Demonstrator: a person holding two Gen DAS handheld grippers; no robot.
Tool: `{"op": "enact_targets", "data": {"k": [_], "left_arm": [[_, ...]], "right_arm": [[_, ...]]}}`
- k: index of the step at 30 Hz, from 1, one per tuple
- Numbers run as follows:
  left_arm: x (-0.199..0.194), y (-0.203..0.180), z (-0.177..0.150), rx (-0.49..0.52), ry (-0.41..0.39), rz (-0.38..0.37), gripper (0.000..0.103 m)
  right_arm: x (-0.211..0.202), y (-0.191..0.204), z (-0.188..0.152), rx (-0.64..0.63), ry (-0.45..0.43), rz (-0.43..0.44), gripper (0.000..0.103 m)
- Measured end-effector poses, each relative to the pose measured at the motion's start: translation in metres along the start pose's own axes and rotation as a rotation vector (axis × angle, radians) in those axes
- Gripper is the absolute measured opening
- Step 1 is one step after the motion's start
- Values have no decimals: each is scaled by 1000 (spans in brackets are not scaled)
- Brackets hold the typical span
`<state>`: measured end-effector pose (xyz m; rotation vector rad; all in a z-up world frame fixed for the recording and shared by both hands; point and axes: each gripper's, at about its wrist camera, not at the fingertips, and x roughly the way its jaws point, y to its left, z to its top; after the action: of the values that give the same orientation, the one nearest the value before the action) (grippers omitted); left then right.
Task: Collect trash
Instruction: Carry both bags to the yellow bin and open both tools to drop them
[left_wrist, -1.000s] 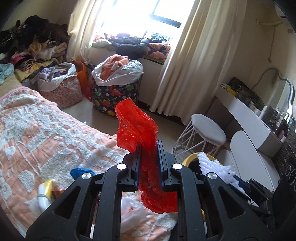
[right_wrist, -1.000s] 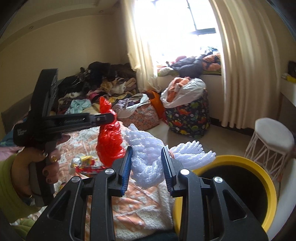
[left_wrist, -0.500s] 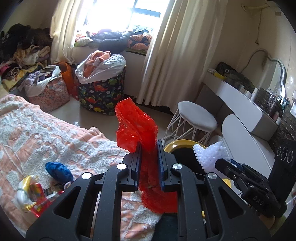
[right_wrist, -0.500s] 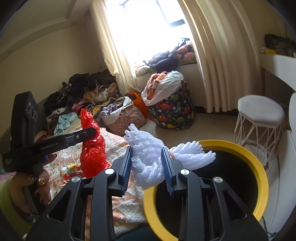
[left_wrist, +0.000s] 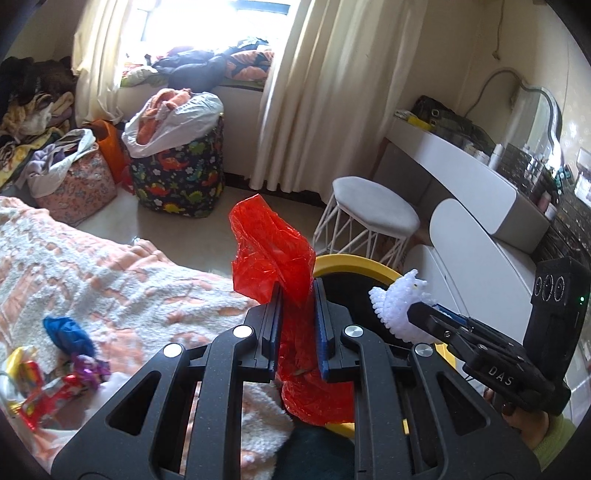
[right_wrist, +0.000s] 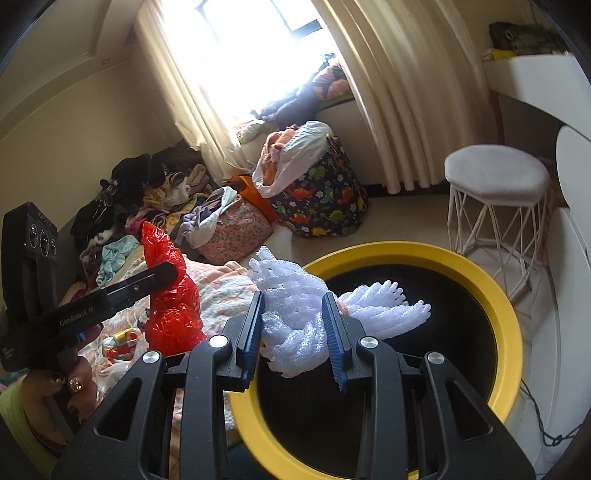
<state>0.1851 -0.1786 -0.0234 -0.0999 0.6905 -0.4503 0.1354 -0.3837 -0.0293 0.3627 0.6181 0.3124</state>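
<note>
Right up close in the left wrist view, the left gripper (left_wrist: 295, 295) is pinched tight on a crumpled red plastic bag (left_wrist: 271, 251), which sticks up above the fingertips and hangs down below them too. Over in the right wrist view, the right gripper (right_wrist: 295, 306) is clamped on a wad of white foam netting (right_wrist: 291, 317), its frilly end (right_wrist: 384, 306) poking out over the mouth of the bin. That yellow-rimmed trash bin (right_wrist: 495, 295) sits directly under the right gripper, black inside, and it's just beside the bed. The red bag is near the bin's edge but more over the peach-and-white blanket (left_wrist: 110, 273). On the blanket there's more litter: a blue scrap (left_wrist: 68, 332) and some shiny wrappers (left_wrist: 40, 384). Farther back are a white wire-leg stool (right_wrist: 495, 177), a dinosaur-print hamper (left_wrist: 177, 173) stuffed with clothes, cream curtains (left_wrist: 314, 92) and the bright window.
</note>
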Motion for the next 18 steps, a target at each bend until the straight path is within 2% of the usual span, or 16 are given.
{"op": "enact_targets", "data": {"k": [8,12,14,18], "left_arm": [[34,-18,-3,31,45,-8,11],[49,-22,-3,35,59,-26,14],[52,-24,-3,37,49,-31,35],[47,-22,-3,15,26,-38,52]], "right_arm": [[3,-30,-6,88,24,10,30],[4,-37,-6,104,38,-4,38],[3,-37,-6,93,32,-37,45],[2,-36,-6,79,22,-79,56]]}}
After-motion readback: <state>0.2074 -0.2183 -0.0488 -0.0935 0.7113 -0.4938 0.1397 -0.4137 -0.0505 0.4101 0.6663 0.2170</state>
